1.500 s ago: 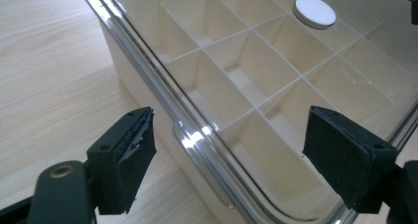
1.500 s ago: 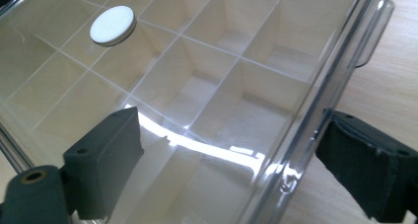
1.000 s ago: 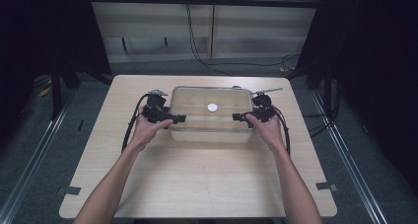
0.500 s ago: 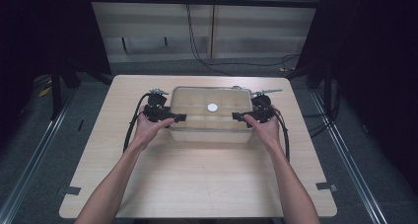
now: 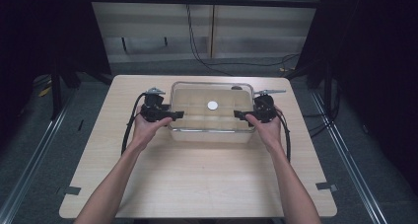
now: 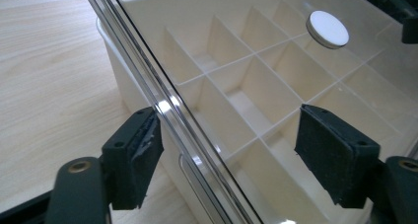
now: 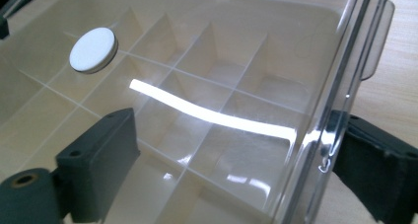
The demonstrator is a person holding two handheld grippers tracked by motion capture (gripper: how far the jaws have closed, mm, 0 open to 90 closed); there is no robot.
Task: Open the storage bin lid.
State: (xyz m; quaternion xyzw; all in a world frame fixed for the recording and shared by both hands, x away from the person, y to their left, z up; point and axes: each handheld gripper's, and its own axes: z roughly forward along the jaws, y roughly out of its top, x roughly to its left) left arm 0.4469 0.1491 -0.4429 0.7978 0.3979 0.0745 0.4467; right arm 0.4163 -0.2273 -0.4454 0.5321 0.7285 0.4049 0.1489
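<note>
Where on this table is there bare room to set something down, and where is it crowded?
The broad strip of table between the box and the near edge is bare, apart from the forearms crossing it. Narrower bare strips run from each gripper out to the side edges. It is crowded mid-table at the back: the left gripper and right gripper straddle the box's ends.
</note>
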